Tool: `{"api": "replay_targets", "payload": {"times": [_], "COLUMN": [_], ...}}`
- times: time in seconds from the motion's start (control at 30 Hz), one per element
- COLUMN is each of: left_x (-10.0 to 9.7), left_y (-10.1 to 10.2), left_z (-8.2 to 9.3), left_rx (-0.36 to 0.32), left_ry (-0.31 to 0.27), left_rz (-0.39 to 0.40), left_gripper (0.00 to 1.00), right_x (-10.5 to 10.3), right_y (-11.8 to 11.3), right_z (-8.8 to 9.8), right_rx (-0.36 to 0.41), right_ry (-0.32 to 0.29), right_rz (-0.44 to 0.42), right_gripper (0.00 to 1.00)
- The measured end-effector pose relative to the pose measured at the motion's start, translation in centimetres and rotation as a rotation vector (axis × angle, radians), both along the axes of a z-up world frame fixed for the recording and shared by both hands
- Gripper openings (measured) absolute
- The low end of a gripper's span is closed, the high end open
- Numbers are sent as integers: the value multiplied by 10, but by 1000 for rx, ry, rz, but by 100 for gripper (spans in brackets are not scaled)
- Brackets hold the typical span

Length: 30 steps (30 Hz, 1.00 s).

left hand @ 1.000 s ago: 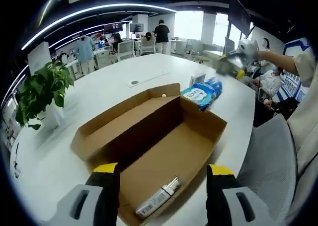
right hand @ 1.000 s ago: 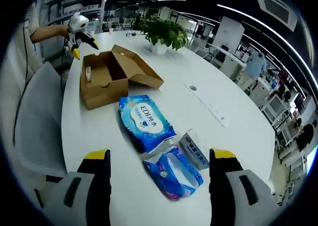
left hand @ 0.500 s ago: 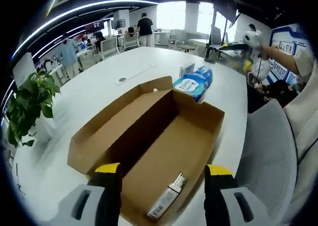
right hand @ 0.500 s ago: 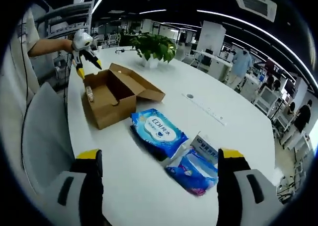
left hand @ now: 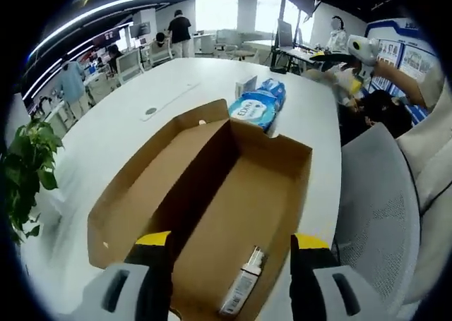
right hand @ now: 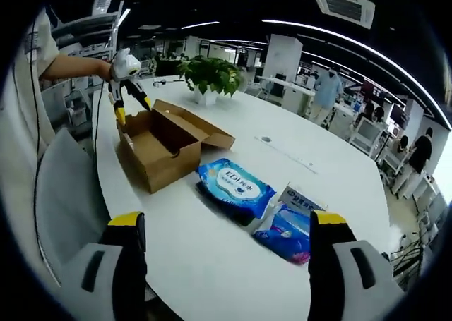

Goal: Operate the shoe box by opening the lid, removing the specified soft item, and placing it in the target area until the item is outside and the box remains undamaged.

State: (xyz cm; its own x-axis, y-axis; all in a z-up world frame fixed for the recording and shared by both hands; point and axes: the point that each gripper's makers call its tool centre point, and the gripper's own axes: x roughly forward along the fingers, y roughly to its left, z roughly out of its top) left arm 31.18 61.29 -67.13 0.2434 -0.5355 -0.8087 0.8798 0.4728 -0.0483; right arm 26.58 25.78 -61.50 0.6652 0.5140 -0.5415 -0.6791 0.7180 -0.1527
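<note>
The brown shoe box (left hand: 261,194) lies open on the white table, its lid (left hand: 152,187) folded out to the left. A small white bottle (left hand: 242,287) lies at its near end. My left gripper (left hand: 232,264) hovers open just above that end, empty. A blue wet-wipes pack (left hand: 254,111) and a blue soft packet (left hand: 274,92) lie on the table beyond the box. In the right gripper view the box (right hand: 161,148), the wipes pack (right hand: 234,185) and the soft packet (right hand: 288,231) lie ahead of my right gripper (right hand: 227,264), open and empty. The left gripper (right hand: 127,77) hangs over the box.
A small white carton (right hand: 305,200) stands beside the soft packet. A potted plant (right hand: 209,74) is on the table behind the box. A grey chair (left hand: 374,215) stands against the table edge by the box. People and desks fill the office beyond.
My left gripper has moved closer over the box's near end. My right gripper has drawn back and up from the blue packs, which now lie farther ahead.
</note>
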Motion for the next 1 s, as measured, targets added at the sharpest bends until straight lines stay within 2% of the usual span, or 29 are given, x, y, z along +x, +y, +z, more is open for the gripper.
{"api": "replay_targets", "payload": {"times": [0.13,0.33,0.57,0.67,0.93,1.0], "left_x": [-4,-3,-6,-10,-3,-5], "left_y": [-1,-1,7,8,5,6], "left_z": [-6,-15,-38,-46,-55,-59], "left_rx": [39,82,181,210,274,303], "left_ry": [29,59,113,157,159,178], "left_rz": [-73,-123,-216,-253,-333,-368], "left_gripper": [65,63,62,62,61,60], "right_x": [-9,-22,-30,-34,-41,-42], "right_y": [1,3,2,2,8,9], "right_z": [-2,-2,-2,-1,2,2], "right_rx": [11,45,54,53,80,90], "right_ry": [3,14,16,17,20,26], "right_rz": [-23,-58,-84,-92,-119,-126], "right_gripper": [91,91,91,90,90,90]}}
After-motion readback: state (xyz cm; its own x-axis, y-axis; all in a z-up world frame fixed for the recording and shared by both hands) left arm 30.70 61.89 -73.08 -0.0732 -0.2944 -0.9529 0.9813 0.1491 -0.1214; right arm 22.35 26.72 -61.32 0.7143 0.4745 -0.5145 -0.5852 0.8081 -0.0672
